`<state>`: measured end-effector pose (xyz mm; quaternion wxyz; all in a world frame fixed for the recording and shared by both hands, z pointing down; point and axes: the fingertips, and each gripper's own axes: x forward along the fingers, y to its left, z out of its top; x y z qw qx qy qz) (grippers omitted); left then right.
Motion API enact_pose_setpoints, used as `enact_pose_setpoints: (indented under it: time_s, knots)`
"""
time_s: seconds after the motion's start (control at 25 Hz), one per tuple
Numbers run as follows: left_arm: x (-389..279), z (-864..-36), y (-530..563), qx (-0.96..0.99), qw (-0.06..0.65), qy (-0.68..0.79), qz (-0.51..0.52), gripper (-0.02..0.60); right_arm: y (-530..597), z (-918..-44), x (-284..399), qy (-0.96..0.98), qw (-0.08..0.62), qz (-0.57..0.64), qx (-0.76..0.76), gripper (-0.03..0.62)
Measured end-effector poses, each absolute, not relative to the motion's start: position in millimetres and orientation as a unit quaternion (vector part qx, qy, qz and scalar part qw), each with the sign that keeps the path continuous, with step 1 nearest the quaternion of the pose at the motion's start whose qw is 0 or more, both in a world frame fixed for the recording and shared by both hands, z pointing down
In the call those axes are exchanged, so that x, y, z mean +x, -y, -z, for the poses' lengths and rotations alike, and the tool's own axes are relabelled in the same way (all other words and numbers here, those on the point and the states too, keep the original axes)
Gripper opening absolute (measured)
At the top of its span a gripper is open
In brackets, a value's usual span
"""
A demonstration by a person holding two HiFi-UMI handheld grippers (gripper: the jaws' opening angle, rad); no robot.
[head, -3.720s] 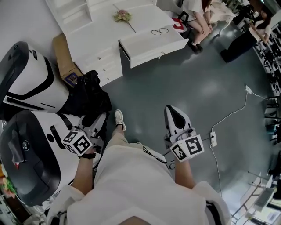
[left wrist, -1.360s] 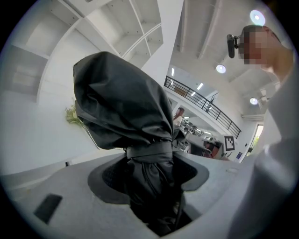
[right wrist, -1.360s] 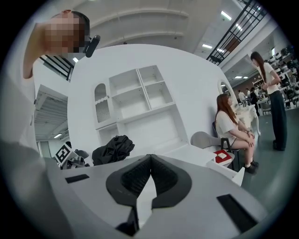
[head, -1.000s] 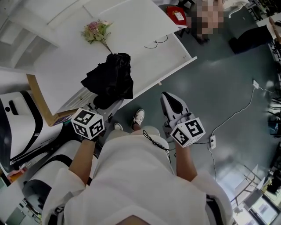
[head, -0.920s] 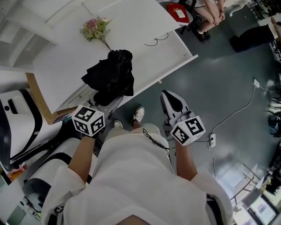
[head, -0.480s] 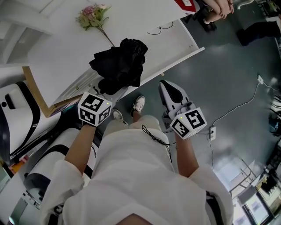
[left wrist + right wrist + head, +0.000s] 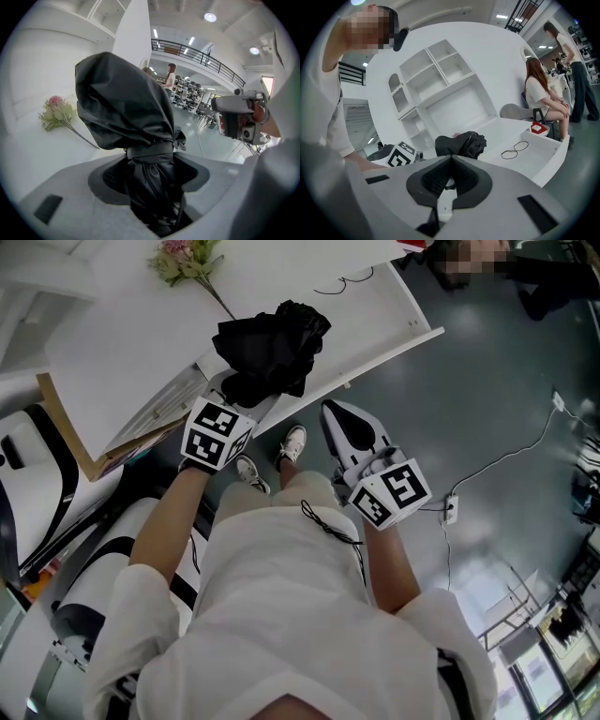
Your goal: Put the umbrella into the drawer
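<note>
The left gripper squeezes the black umbrella in its jaws at the open drawer, ready to drop it in. The right gripper has its jaws closed, empty.

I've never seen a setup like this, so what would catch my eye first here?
A bundled black umbrella, clamped in the left gripper, hangs over the near edge of the open white drawer. The right gripper beside it is shut and empty, and pink flowers lie on the white desktop behind.
</note>
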<state>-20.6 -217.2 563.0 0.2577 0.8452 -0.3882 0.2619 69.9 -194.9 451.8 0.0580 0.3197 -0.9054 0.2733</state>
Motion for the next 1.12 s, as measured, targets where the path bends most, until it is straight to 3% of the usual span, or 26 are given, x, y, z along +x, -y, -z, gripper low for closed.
enact_pose_setpoints:
  time_s: [1.12]
  knots:
    - [14.6, -699.2, 269.7, 0.819, 0.233, 0.33, -0.407, 0.275, 199.3, -487.0, 112.0, 0.885, 0.104, -0.287, 0.351, 0.0]
